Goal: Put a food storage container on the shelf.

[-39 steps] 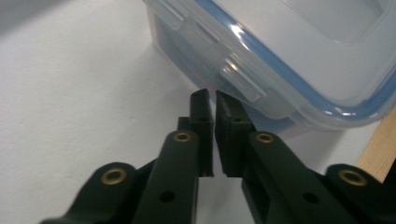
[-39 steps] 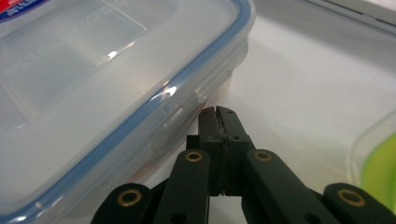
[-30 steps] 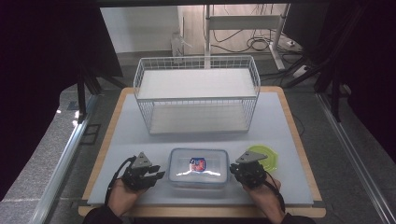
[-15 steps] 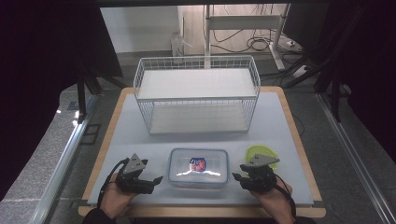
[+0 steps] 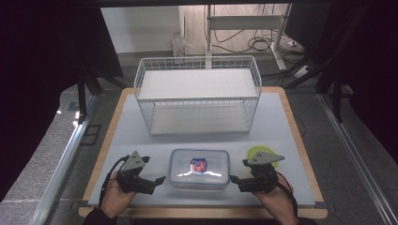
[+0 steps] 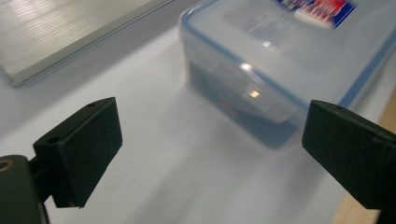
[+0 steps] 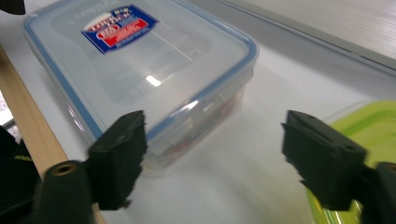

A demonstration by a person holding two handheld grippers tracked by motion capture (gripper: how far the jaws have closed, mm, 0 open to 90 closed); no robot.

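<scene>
I hold the left gripper [image 5: 158,180] and right gripper [image 5: 233,180] at either short end of the clear lidded container [image 5: 200,168] on the bench [image 5: 281,122]; their jaws have just been opening, nothing between them. It looks rigid, light, slick: I'd grip under the lid's end clips. The wire basket [image 5: 197,93] stands beyond.

Overhead light brightens the pale table [image 5: 141,140], dark surroundings at nine and three o'clock. Glare streaks the clear plastic lidded box [image 5: 199,168]. Both gripper views blur toward twelve o'clock.
</scene>
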